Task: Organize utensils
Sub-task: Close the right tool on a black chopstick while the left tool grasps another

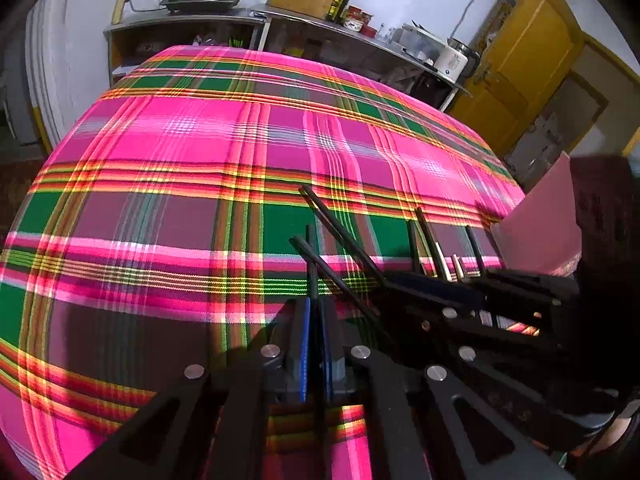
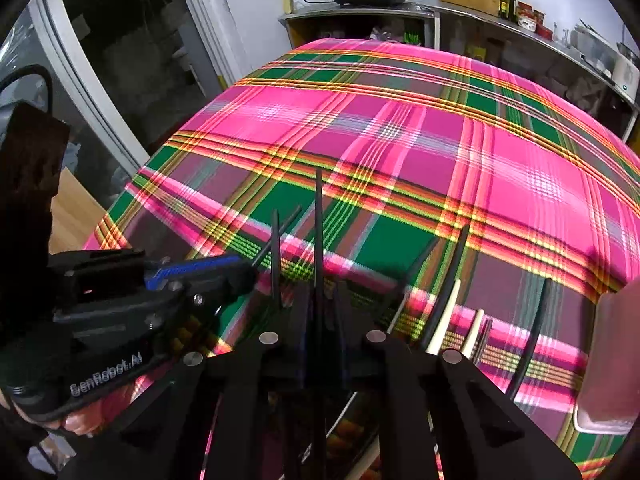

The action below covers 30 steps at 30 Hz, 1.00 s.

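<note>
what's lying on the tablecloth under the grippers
Black chopsticks and pale ones lie on the plaid tablecloth. Their near ends are hidden behind the right gripper.
</note>
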### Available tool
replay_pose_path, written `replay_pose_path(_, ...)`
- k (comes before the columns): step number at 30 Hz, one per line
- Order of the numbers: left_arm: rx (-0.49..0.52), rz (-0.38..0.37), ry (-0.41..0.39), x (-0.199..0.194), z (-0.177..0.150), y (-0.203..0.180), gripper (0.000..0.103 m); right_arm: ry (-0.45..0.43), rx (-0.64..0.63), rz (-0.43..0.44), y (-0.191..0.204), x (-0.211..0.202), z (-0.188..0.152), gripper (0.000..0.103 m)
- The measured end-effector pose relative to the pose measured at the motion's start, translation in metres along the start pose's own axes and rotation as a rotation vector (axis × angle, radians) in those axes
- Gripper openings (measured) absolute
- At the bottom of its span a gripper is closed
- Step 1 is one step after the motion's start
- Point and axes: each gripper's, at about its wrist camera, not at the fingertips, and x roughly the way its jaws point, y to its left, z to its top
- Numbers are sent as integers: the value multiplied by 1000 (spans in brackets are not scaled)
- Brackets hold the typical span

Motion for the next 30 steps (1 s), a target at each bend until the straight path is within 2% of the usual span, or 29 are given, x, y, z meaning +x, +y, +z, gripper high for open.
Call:
replay_pose_path(7, 89, 54, 19, 0, -3, -12, 5, 12, -9, -7, -1, 8, 12, 12)
replay_pose_path(11, 160, 101, 17, 2, -5, -21, 6, 12, -10, -13, -1, 11, 14, 6)
replay_pose_path(15, 131, 88, 16, 0, -3, -16, 5, 10, 0, -4, -3, 6, 13, 5)
replay_pose_path(20, 93, 89, -23, -14, 2, -5, 4, -21, 13, 0, -5, -6, 13, 5)
replay_pose_path(30, 90, 85, -116, -62, 16, 1, 4, -111, 39, -13, -7, -50, 14, 5)
